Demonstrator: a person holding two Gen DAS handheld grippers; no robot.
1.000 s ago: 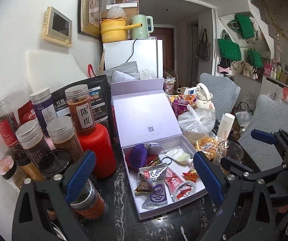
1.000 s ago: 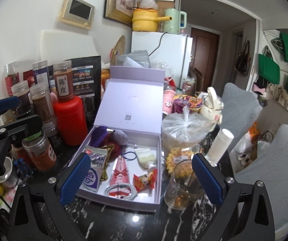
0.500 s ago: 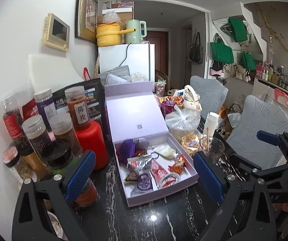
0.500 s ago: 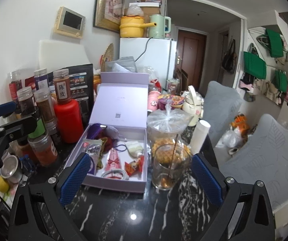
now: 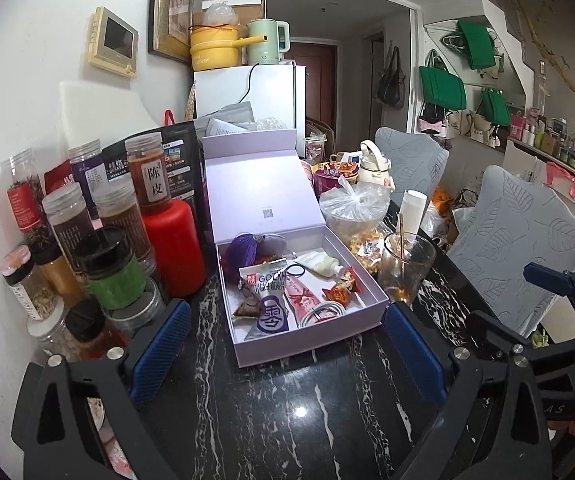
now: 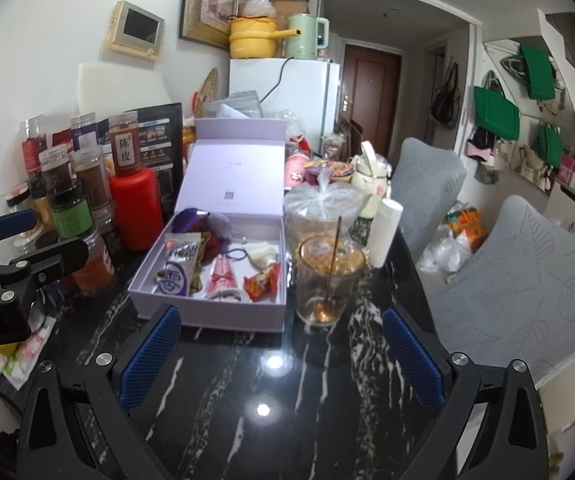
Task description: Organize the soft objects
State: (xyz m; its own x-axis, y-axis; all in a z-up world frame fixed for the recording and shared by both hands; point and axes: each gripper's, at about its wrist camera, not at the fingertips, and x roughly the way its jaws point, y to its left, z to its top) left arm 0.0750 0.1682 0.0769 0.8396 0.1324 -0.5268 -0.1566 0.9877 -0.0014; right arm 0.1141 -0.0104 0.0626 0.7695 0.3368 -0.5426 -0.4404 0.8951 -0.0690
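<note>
An open lilac gift box sits on the black marble table, its lid standing up behind it. Inside lie a purple tassel, snack packets, a pink sachet, a small cream tube and a coiled white cable. My left gripper hangs open in front of the box, nothing between its fingers. My right gripper is also open and empty, just short of the box's near wall.
Spice jars and a red bottle crowd the left side. A glass with a stick, a tied plastic bag and a white cylinder stand right of the box. Grey chairs are at the right.
Both grippers have drawn back from the box, which now looks smaller and farther off. More bare table shows in front. Both stay open.
</note>
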